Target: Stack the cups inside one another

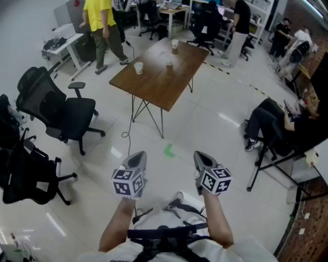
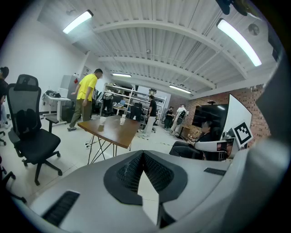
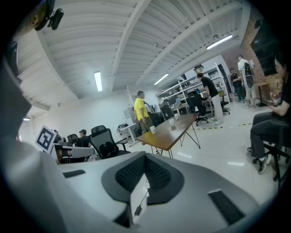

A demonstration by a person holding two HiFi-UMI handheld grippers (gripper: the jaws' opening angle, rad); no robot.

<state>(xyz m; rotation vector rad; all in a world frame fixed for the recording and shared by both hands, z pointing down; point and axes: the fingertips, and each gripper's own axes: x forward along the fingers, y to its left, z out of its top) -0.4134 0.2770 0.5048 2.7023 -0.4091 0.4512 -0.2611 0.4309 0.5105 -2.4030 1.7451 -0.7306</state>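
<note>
Brown table point(image 1: 161, 77) well apart across pale floor point(image 1: 205, 128), left tongs point(image 1: 138, 154), right tongs point(image 1: 200, 155) both closed, empty.

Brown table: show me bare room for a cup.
The brown table is bare across its near half, nearer than the left cup. The far end is busier: the middle cup and far cup stand there.

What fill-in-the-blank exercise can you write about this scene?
1. The table holds ___ cups.
2. The left gripper and the right gripper are both ___ and empty.
3. The person by the table wears a ___ shirt.

Missing words: three; shut; yellow.
</note>
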